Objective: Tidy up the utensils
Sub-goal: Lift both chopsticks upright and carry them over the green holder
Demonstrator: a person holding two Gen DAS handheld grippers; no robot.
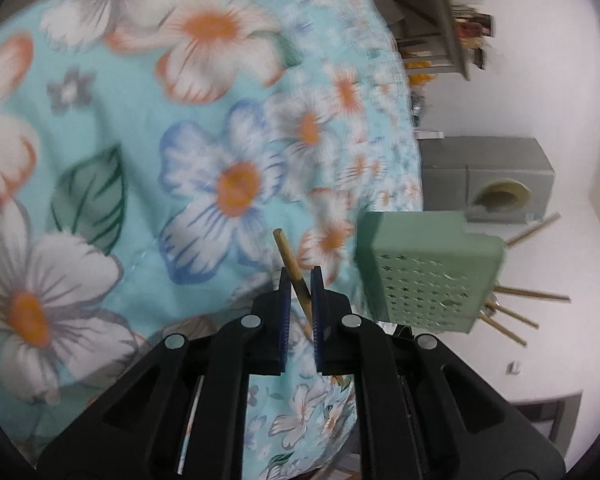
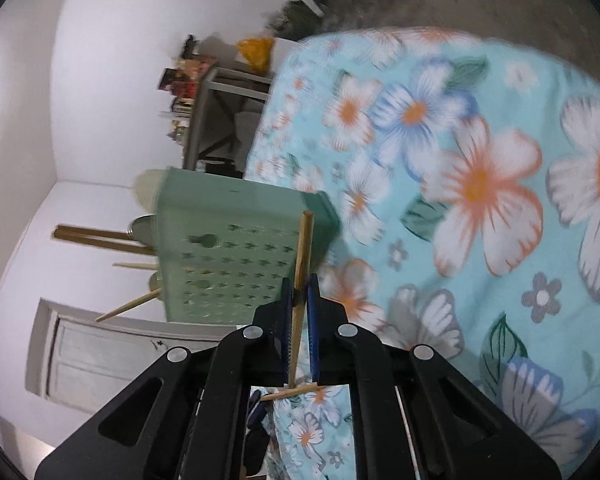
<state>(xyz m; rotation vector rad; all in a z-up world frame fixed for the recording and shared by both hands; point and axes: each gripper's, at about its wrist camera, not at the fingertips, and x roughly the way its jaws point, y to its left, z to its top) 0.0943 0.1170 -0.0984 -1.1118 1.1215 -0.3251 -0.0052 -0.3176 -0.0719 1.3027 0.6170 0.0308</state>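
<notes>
No writing showed. Beside the green holder point(image 1: 428, 276), the left claw point(image 1: 300, 280) pinched a chopstick point(image 1: 290, 262); the right claw point(image 2: 300, 288) pinched another chopstick point(image 2: 304, 248).

Green perforated holder point(image 1: 428, 272) beside open floral cloth point(image 1: 148, 152), chopsticks point(image 1: 532, 293) protruding.

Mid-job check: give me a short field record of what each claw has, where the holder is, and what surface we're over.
left claw: shut on a wooden chopstick, stick tilted between the pads
right claw: shut on a wooden chopstick, stick crossing the pads
utensil holder: green, perforated, ahead of both claws, chopsticks and other utensils poking out of it
surface: floral cloth, light blue with white and orange flowers
image quality: motion blur in both views
</notes>
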